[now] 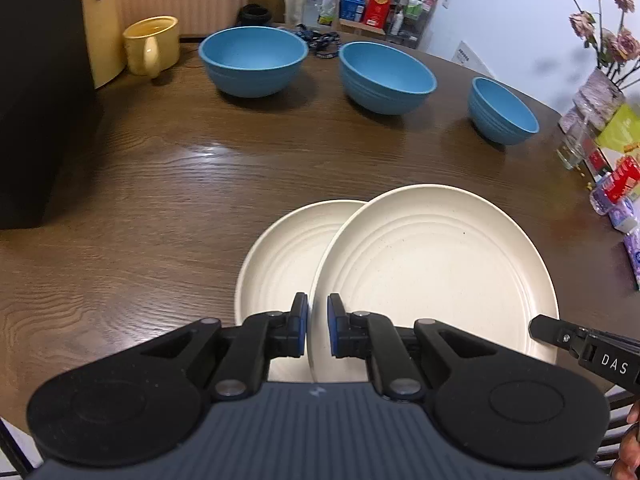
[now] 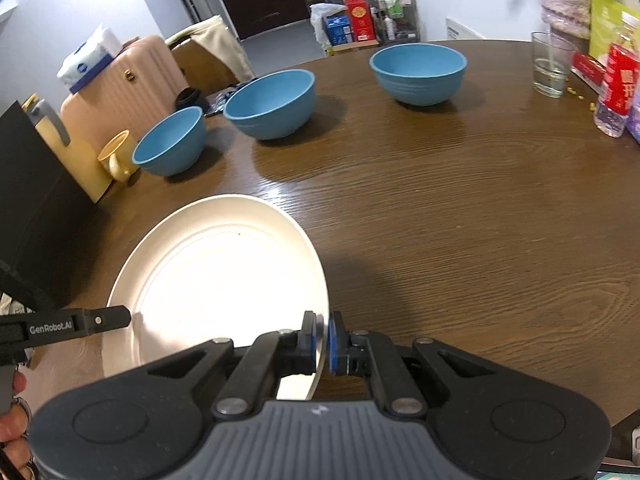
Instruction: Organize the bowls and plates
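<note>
On the wooden table (image 1: pixel 160 184), both hand-held grippers (image 1: pixel 317 325) (image 2: pixel 323 342) clamp the upper plate (image 1: pixel 436 264), half-hiding the lower plate (image 1: pixel 280 256)

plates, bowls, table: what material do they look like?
Plates: cream, matte, faintly speckled with moulded concentric rings; likely plastic or wheat-straw composite, possibly ceramic.
Bowls: blue, matte, ribbed outside; same family by look.
Table: dark brown wood grain with a glossy sheen and window glare; veneer or laminate, cannot tell which.
</note>
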Available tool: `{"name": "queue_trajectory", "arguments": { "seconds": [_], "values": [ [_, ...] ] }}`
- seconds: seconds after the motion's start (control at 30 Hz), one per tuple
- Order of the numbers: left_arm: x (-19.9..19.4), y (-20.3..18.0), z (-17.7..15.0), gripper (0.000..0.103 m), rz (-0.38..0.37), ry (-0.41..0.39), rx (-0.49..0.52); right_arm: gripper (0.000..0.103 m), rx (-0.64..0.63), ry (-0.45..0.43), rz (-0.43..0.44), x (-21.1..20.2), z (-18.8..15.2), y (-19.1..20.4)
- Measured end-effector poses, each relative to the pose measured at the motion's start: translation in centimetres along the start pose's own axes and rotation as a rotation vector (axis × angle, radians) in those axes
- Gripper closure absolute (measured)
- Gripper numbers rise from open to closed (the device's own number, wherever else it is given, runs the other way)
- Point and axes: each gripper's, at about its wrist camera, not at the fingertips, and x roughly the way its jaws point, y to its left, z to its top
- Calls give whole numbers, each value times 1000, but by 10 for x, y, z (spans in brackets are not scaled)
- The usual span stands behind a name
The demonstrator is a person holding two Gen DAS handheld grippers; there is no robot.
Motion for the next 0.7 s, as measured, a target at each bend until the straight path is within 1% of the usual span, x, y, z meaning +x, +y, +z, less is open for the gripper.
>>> {"name": "queue_trajectory", "arguments": {
  "seconds": [0.37,0.7],
  "values": [
    [6,31,5,92,29,4,-44,97,-48,29,7,22,3,32],
    [21,43,10,92,36,18,-58,96,-83,37,-12,36,9,41]
  ]
}}
